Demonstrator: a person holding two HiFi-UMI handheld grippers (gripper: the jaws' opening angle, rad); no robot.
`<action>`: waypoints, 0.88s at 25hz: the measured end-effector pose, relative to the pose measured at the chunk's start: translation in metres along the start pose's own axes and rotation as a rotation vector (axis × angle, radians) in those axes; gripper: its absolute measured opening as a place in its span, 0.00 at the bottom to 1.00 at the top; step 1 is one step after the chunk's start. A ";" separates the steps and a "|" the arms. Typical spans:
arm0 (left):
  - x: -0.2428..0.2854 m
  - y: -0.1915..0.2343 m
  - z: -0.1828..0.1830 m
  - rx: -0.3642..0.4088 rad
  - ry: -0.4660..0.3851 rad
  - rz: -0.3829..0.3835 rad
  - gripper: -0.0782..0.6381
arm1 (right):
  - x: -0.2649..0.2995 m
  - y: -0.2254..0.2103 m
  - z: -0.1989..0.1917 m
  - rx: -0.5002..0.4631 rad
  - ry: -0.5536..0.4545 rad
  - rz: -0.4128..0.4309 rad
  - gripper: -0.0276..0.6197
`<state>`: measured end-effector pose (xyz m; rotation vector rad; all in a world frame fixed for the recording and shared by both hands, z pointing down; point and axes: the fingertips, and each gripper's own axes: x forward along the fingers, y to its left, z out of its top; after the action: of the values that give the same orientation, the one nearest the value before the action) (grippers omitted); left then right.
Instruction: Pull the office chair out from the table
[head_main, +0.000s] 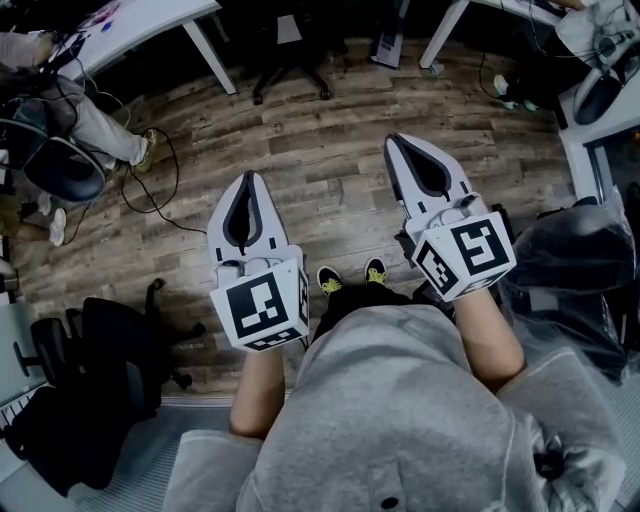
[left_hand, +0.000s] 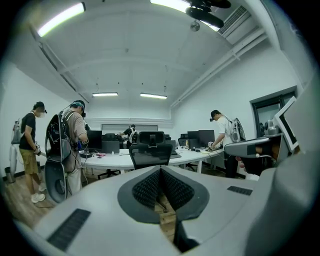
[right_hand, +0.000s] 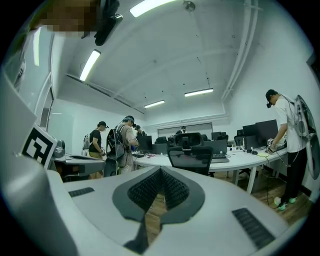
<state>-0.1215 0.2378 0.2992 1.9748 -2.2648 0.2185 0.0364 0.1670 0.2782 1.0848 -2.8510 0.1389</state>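
Observation:
A black office chair (left_hand: 150, 151) with a mesh back and headrest stands tucked against a curved white table (left_hand: 112, 161), some way ahead of me. The right gripper view also has the chair (right_hand: 191, 153) at the table (right_hand: 240, 161). From the head view only the chair's dark base (head_main: 290, 62) shows at the top, between white table legs. My left gripper (head_main: 246, 178) and right gripper (head_main: 392, 140) are held out side by side over the wooden floor, well short of the chair. Both are shut with nothing between the jaws, seen too as the left gripper (left_hand: 161, 169) and the right gripper (right_hand: 161, 170).
Two people with backpacks (left_hand: 67, 145) stand left of the table, another person (left_hand: 222, 134) at its right end. A second black chair (head_main: 100, 370) is near my left side, a dark covered seat (head_main: 580, 270) at my right. Cables (head_main: 150, 195) trail on the floor.

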 end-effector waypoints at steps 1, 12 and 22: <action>0.000 0.002 0.001 0.000 -0.001 -0.001 0.12 | 0.002 0.001 0.001 -0.001 -0.002 -0.003 0.08; 0.004 0.010 0.005 -0.003 -0.011 -0.014 0.12 | 0.012 0.006 -0.002 -0.021 0.015 -0.039 0.08; 0.007 0.004 0.006 -0.002 -0.018 -0.043 0.12 | 0.009 -0.004 0.000 -0.008 0.002 -0.081 0.08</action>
<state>-0.1259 0.2306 0.2946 2.0303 -2.2299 0.1946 0.0324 0.1584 0.2790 1.1949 -2.7980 0.1225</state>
